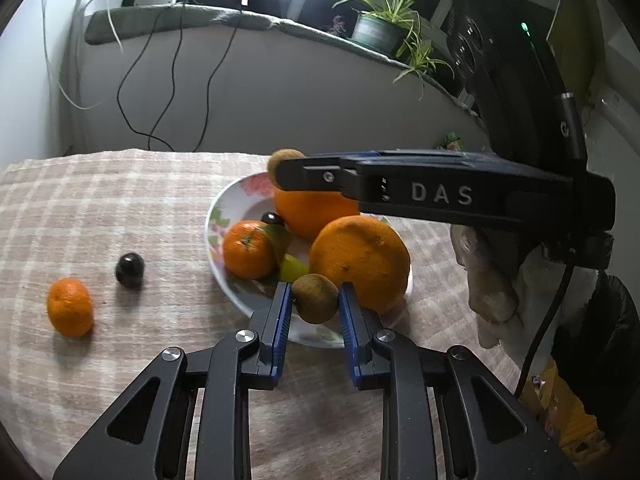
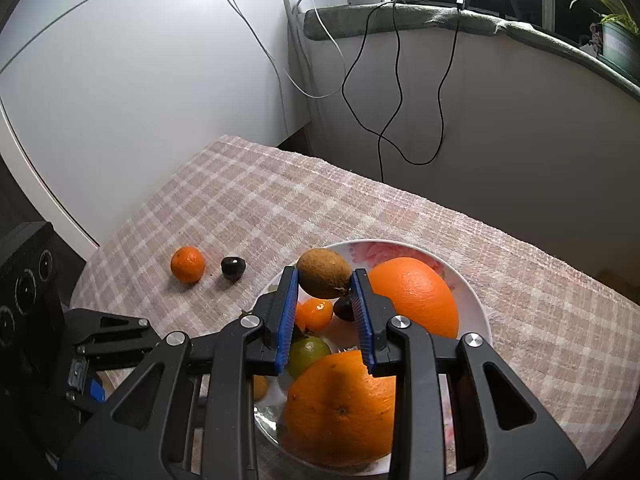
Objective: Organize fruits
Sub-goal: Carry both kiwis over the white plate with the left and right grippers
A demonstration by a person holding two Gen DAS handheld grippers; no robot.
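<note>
My left gripper (image 1: 315, 289) is shut on a brown kiwi (image 1: 315, 300) over the near rim of the flowered white plate (image 1: 240, 300). In that plate lie two big oranges (image 1: 360, 260), a mandarin (image 1: 248, 250), a green fruit (image 1: 292, 268) and a dark fruit (image 1: 273, 218). My right gripper (image 2: 325, 276) is shut on a second kiwi (image 2: 325, 272) above the plate (image 2: 478, 312), over its small mandarin (image 2: 316, 313) and dark fruit (image 2: 343, 308). It crosses the left wrist view as a black bar with the kiwi (image 1: 282, 158) at its tip.
A loose mandarin (image 1: 70, 307) and a dark round fruit (image 1: 130, 269) lie on the checked cloth (image 1: 120, 200) left of the plate. Cables hang down the wall behind the table. A potted plant (image 1: 380, 28) stands on the sill. A hand (image 1: 492, 280) holds the right gripper.
</note>
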